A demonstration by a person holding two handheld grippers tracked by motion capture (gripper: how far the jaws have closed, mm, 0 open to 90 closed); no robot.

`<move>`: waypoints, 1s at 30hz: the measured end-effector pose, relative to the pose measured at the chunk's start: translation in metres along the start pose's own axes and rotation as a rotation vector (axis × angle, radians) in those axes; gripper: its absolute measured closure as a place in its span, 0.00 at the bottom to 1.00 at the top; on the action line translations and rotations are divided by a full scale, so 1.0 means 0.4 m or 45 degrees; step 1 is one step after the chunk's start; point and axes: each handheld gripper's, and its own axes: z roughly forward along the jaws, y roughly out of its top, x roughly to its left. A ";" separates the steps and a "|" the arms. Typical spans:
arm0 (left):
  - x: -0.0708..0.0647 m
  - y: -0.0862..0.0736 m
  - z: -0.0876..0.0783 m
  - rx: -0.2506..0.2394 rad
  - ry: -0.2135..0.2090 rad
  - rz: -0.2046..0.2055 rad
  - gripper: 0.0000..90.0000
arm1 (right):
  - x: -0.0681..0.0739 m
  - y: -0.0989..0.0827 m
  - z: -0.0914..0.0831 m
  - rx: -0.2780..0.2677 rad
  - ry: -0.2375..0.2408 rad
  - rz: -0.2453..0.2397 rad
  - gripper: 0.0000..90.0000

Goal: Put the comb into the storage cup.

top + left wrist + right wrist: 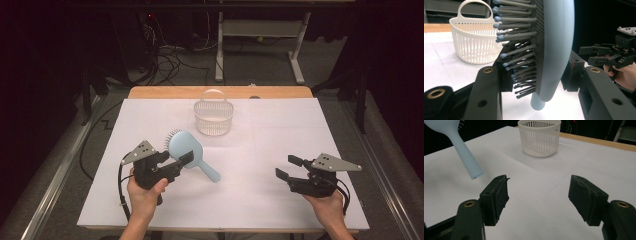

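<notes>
Hairbrush above white-papered table, dark room

Left gripper clamps the blue hairbrush; white basket behind.

One pale blue hairbrush sits left of the bench's middle. One white slatted basket with a single loop handle stands at twelve o'clock from centre. One white sheet covers the one bench. Two grippers: the left gripper at nine o'clock, the right gripper at four o'clock, each with two fingers. Two hands.
</notes>
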 end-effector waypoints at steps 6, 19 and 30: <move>0.008 0.006 -0.011 -0.014 0.014 -0.008 0.59 | -0.018 -0.025 -0.014 0.020 -0.040 0.011 0.33; 0.036 0.037 -0.030 -0.035 0.065 -0.031 0.59 | -0.063 -0.081 -0.061 0.000 -0.104 0.086 0.33; 0.052 0.072 -0.011 0.002 0.106 -0.008 0.59 | -0.070 -0.105 -0.070 0.005 -0.095 0.104 0.34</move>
